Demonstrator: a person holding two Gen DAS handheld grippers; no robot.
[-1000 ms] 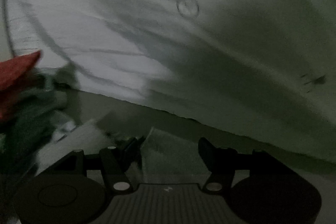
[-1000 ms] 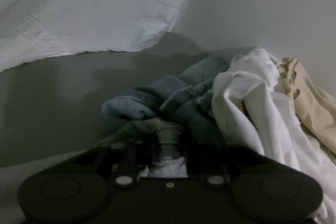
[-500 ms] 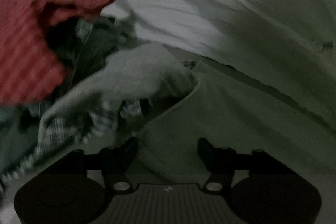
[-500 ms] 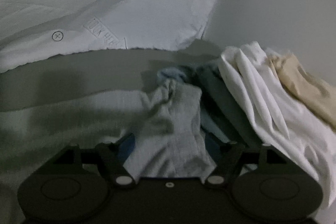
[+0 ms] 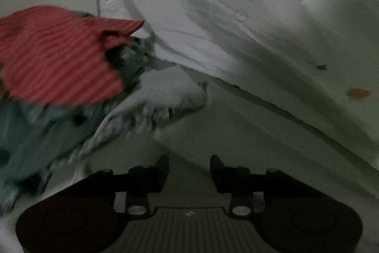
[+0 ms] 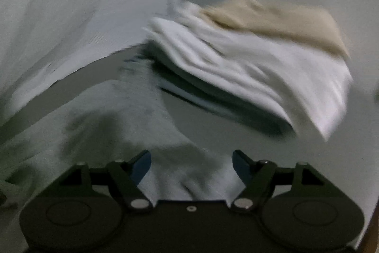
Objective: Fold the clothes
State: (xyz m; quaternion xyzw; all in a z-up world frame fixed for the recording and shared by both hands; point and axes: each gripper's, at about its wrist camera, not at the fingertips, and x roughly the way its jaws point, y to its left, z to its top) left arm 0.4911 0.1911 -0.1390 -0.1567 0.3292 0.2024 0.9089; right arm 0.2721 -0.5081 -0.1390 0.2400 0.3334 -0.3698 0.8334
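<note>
A: Nearest the left gripper [image 5: 189, 164], what can you make out?

B: Its 2 dark fingers stand moderately apart with nothing between them, over a dim grey-green surface [image 5: 248, 134]. The light is poor, so I cannot tell whether that surface is bare or cloth-covered.

A: And the right gripper [image 6: 191, 161]?

B: Jaws spread wide, blue pads showing. A pale grey garment [image 6: 132, 115] lies between and beneath the fingers; whether the pads touch it is unclear, but they are not clamped on it. The right-wrist view is smeared.

A: Further out?

B: Left view: a blurred pile with a red striped cloth [image 5: 54, 56] on top of grey-blue fabric [image 5: 42, 129], its left side cut off by the frame edge. Right view: a crumpled white cloth [image 6: 260, 72] with a beige garment [image 6: 279, 23] behind it, lying on something dark I cannot identify.

A: Farthest?

B: A white sheet printed with small orange carrots [image 5: 236, 4] hangs as backdrop, with a plain wall beside it.
</note>
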